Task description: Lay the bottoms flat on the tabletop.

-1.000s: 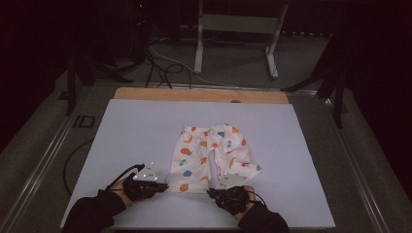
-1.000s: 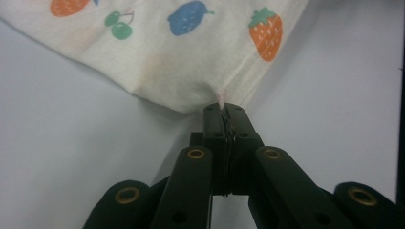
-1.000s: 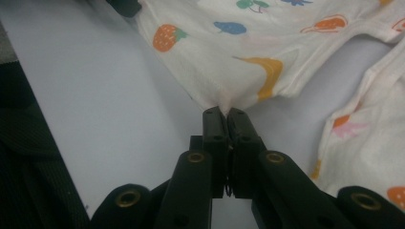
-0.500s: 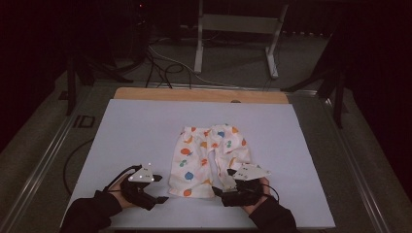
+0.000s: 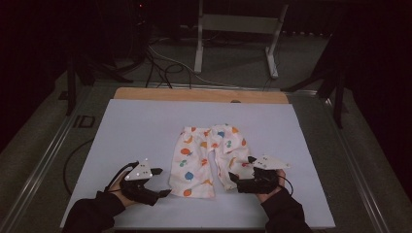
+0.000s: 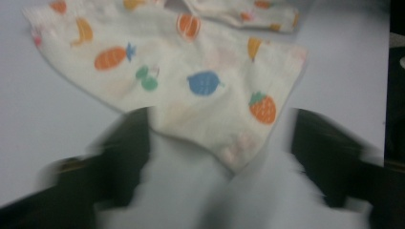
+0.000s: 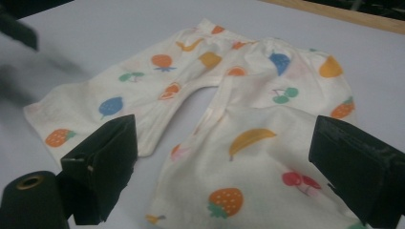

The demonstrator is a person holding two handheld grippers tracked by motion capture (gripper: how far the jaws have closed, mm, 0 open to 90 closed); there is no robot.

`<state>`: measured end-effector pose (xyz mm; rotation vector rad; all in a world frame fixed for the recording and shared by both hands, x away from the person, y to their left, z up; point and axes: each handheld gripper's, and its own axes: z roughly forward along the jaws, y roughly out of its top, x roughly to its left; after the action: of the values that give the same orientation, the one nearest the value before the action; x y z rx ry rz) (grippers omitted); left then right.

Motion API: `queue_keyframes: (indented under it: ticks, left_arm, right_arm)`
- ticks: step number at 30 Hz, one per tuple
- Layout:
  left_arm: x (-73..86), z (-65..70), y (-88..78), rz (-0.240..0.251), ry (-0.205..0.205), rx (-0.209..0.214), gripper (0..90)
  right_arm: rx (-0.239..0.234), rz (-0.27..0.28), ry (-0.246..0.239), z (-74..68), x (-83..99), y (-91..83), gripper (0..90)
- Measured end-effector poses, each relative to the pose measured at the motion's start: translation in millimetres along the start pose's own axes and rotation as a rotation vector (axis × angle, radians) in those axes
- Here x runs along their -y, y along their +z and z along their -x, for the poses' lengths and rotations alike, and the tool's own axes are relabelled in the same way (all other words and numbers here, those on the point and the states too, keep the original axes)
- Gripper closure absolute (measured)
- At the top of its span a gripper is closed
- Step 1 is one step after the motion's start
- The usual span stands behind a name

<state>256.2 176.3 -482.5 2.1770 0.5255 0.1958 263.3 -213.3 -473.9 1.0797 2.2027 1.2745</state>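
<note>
Overhead, one pair of fruit-print trousers (image 5: 210, 160) lay flat on the white table (image 5: 136, 126), between two grippers: left gripper (image 5: 158, 182) beside one leg, right gripper (image 5: 238, 175) at the other. Each gripper view showed jaws apart, gripping nothing; left's had just been closing, right's opening.

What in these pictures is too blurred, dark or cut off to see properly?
- Left gripper fingers: smeared by motion blur in the left gripper view.
- Little trousers: the waistband runs off the top edge of the left gripper view.
- Room behind the table: lost in darkness in the high view.
- Right gripper fingertips: too small and dark there.
</note>
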Motion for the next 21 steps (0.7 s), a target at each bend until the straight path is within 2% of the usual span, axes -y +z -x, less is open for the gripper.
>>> queue_keyframes:
  ticks: [3, 8, 10, 13, 15, 17, 19, 21]
  left_arm:
    - [-1.9, 3.0, 4.0, 0.003, 0.022, 0.024, 67.7]
    - [-4.9, 3.0, 24.1, -0.051, 0.035, 0.056, 86.3]
    - [-6.5, 1.1, 33.1, -0.082, 0.037, 0.053, 89.1]
    - [-6.7, -3.7, 43.5, -0.14, 0.021, 0.024, 90.0]
    - [-4.0, -7.4, 46.2, -0.17, 0.001, 0.019, 90.0]
    - [0.0, -8.8, 47.4, -0.212, 0.005, 0.008, 90.0]
    - [2.6, -10.2, 45.1, -0.205, -0.013, 0.015, 90.0]
    - [3.9, -10.1, 42.4, -0.208, -0.012, 0.009, 90.0]
  right_arm:
    - [0.014, 0.006, -0.006, 0.4, -0.4, -1.5, 9.4]
    - [0.017, 0.01, -0.002, 1.8, -1.6, -3.1, 9.7]
    - [0.016, 0.008, 0.002, 1.8, -1.5, -2.9, 9.8]
    - [0.014, 0.004, -0.001, 1.2, -1.3, -2.7, 9.8]
    - [0.018, 0.004, -0.007, 1.0, -1.2, -2.7, 9.8]
    - [0.017, 0.0, -0.006, 1.4, -1.0, -3.1, 9.8]
    - [0.014, 0.003, -0.003, 2.0, -0.7, -3.1, 9.8]
    - [0.016, 0.003, 0.0, 2.5, -0.8, -3.2, 9.8]
